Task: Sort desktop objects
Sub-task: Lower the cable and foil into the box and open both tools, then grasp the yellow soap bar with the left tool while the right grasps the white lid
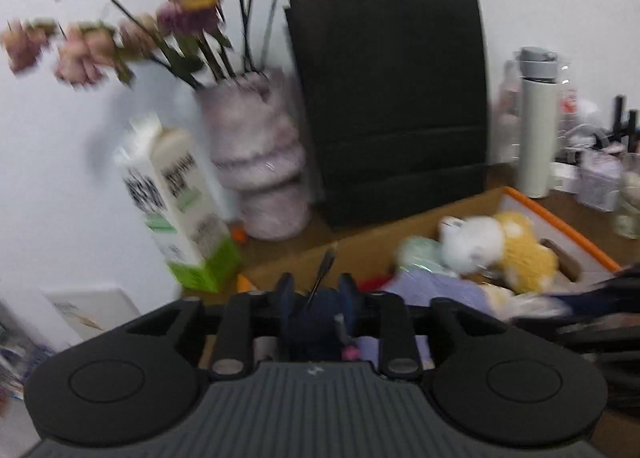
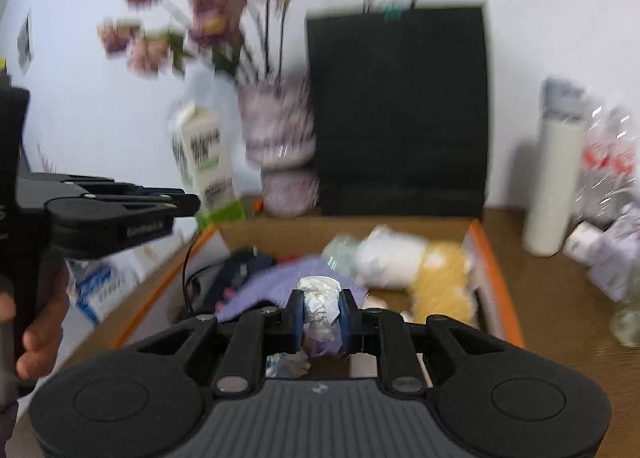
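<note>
My right gripper (image 2: 320, 298) is clamped on a crumpled silvery-white wad (image 2: 320, 308), which sits pinched between the two blue pads above the near end of the cardboard box (image 2: 496, 270). The box has orange edges and stands open on the wooden desk (image 2: 560, 298).

My left gripper (image 1: 317, 286) has its jaws a little apart. Through the gap I see a dark mouse (image 1: 316, 318) lying below in the box, with its cable (image 1: 324, 270) running up past the fingers. The pads press on nothing that I can make out. From the right wrist view, that gripper hangs over the box's left edge, above the mouse.

In the box lie a purple cloth (image 2: 276, 282), a white plush toy (image 2: 390, 262), a yellow plush toy (image 2: 440, 282) touching it, and something pale green (image 2: 340, 250) that is too blurred to name.

Behind the box a black paper bag (image 1: 392, 98) stands against the wall. To its left are a pinkish vase (image 1: 260, 162) of flowers and a tilted milk carton (image 1: 176, 202). To its right is a white bottle (image 1: 536, 130) with a grey lid.
</note>
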`<state>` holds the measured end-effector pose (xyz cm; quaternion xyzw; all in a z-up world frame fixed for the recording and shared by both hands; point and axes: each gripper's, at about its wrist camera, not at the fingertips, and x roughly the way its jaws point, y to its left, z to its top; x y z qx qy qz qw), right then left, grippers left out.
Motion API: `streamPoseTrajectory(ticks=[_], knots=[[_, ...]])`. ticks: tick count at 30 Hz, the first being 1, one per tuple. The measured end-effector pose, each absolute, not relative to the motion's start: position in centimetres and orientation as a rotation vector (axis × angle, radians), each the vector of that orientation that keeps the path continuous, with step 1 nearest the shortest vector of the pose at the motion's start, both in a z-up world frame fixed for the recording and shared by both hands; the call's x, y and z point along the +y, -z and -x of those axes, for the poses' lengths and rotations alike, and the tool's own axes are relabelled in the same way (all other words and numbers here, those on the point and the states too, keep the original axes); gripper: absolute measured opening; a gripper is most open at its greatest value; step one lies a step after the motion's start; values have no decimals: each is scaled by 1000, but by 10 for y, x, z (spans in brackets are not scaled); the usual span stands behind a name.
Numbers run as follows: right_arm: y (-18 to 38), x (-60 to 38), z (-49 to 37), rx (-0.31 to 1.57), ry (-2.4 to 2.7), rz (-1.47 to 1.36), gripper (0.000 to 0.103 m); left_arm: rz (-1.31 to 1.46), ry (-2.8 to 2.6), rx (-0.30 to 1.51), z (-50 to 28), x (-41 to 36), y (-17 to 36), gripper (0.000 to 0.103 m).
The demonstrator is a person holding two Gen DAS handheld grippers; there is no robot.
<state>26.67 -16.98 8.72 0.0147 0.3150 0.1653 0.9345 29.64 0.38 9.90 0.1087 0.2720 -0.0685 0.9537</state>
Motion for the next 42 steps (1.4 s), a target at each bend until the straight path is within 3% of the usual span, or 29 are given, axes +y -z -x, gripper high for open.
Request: streamPoseTrajectory(ticks=[3, 5, 7, 8, 16, 20, 27, 36, 42], knots=[[-64, -165, -288, 760, -320, -39, 23, -184, 143, 529, -283, 16, -109, 73], [-57, -170, -294, 801, -293, -72, 25, -182, 137, 485, -273, 21, -119, 84], [-64, -178, -290, 775, -303, -121, 40, -179, 140, 483, -270, 21, -130, 100], [-68, -181, -287, 759, -306, -146, 49, -178, 128, 496, -268, 20, -133, 103], [-92, -186, -226, 643, -298, -75, 56, -5, 25, 538, -188, 17, -100, 103], [-68, -187, -175, 619, -308, -57, 62, 30, 58, 578, -140, 6, -56, 103], [-27, -191, -106, 630, -229, -14, 62, 59, 23, 694, -88, 6, -10, 103], [-13, -215, -42, 591, -181, -39, 62, 61, 27, 734, -47, 5, 0, 103], [-18, -208, -61, 590, -224, -33, 61, 17, 35, 728, -55, -5, -3, 103]])
